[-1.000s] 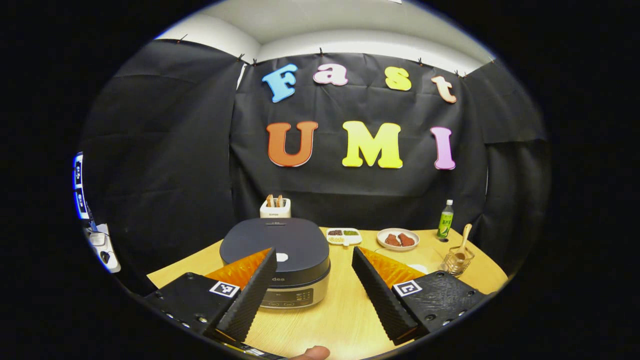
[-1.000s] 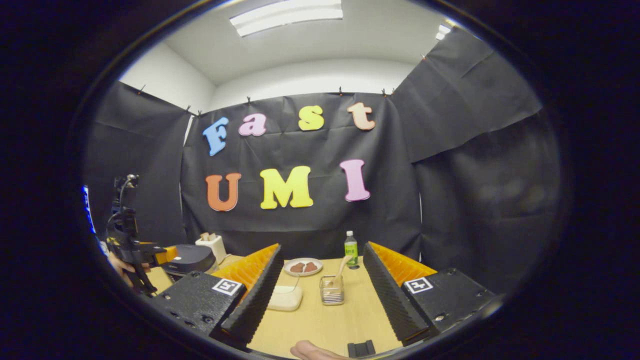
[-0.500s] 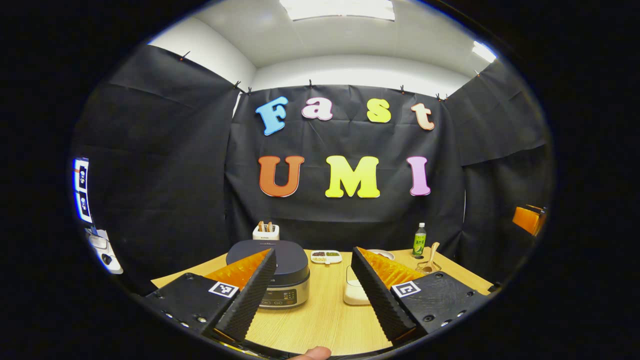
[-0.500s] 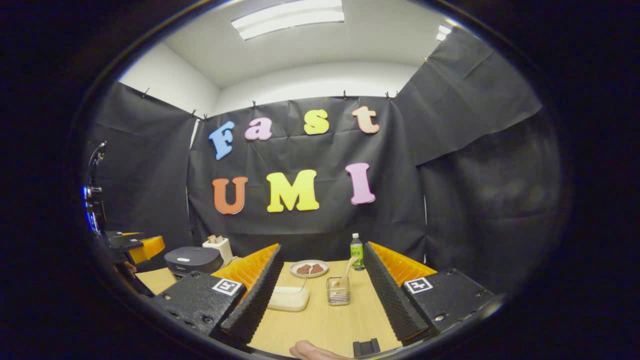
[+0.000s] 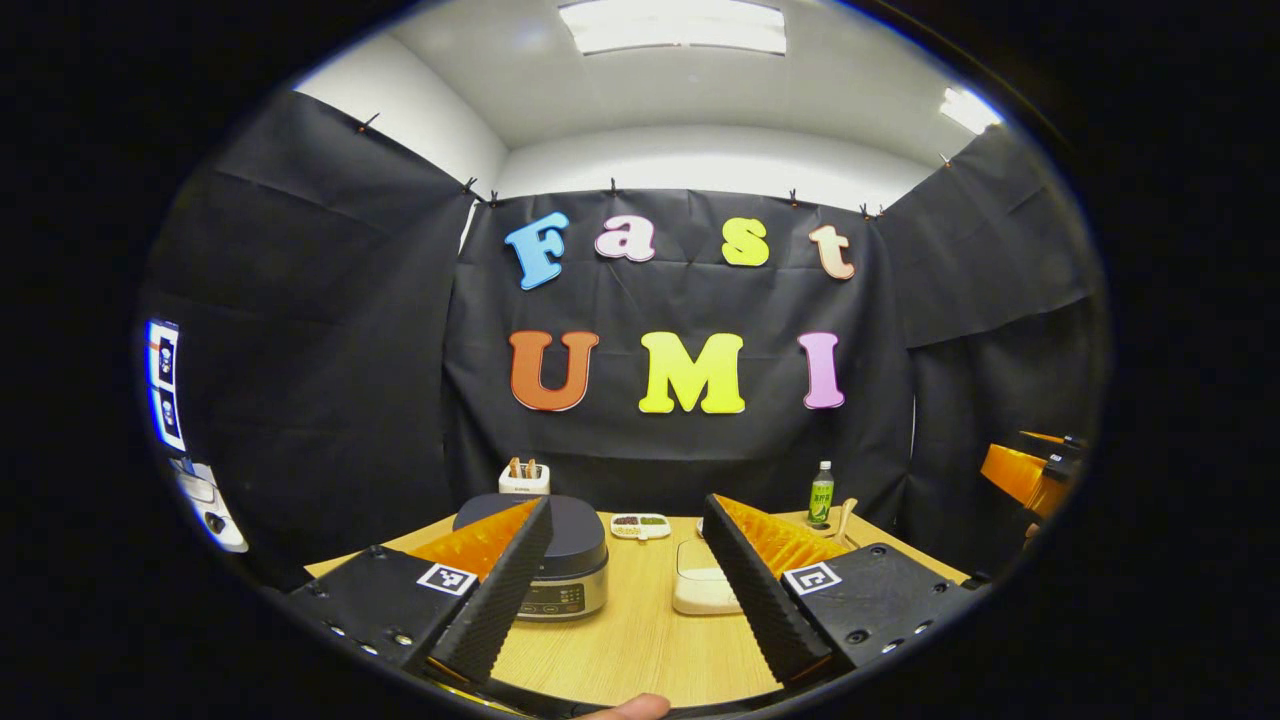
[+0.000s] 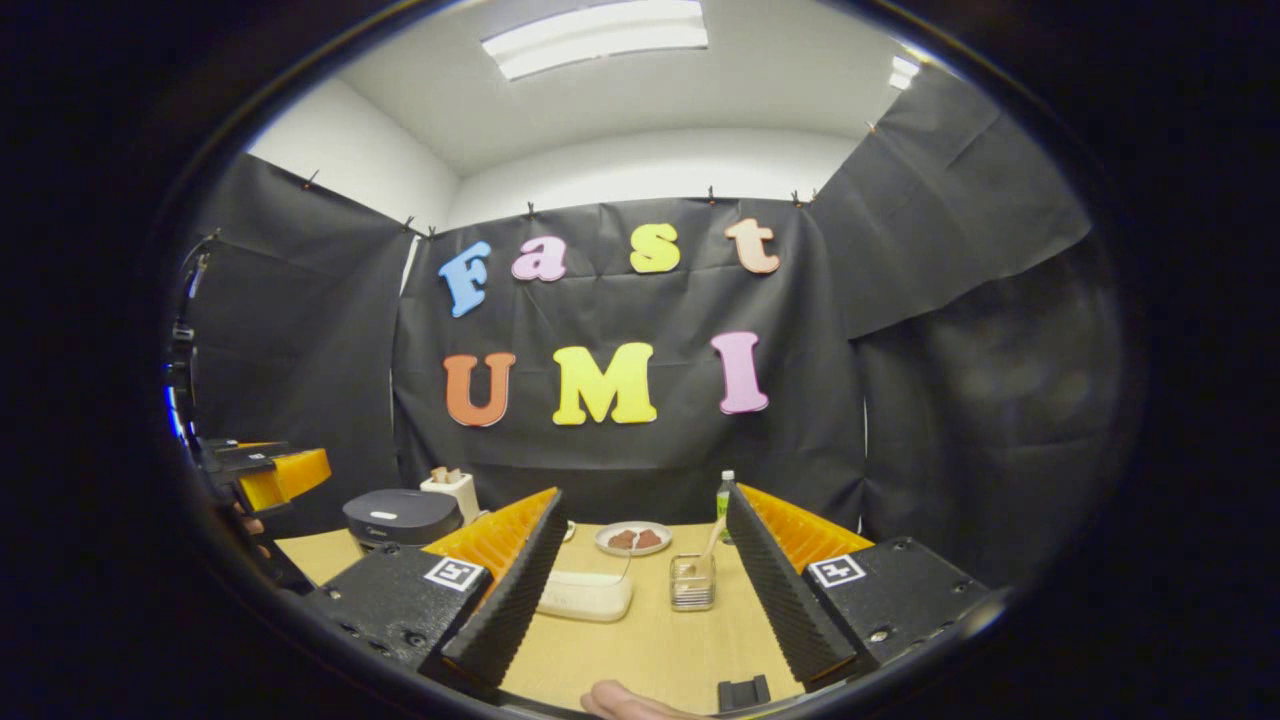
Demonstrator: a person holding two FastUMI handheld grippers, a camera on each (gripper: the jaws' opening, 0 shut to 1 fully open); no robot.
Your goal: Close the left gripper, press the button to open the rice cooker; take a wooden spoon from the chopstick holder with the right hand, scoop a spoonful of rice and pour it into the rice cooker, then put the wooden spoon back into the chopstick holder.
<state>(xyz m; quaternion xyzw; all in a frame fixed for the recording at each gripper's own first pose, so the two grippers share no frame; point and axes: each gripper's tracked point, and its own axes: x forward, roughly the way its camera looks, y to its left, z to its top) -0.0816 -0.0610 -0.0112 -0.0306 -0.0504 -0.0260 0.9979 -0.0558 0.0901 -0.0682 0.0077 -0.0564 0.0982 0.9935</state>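
My left gripper (image 5: pixel 625 600) has its fingers spread wide with nothing between them, held back over the near edge of the wooden table (image 5: pixel 640 640). Ahead, partly behind its left finger, I see the rice cooker (image 5: pixel 565 560) with the lid down — control panel facing me. A white rectangular box (image 5: pixel 700 585) sits just right of centre, partly behind the right finger. Behind those: a toaster (image 5: pixel 523 478), a small divided snack dish (image 5: pixel 640 525), a green bottle (image 5: pixel 821 493).

My right gripper (image 6: pixel 640 600) is also wide apart, empty. Between its fingers I see the chopstick holder (image 6: pixel 692 583) with the wooden spoon (image 6: pixel 712 545) standing tilted in it, untouched, beside the white box. A plate (image 6: pixel 634 538) sits farther back — cooker is off to the left, well apart.
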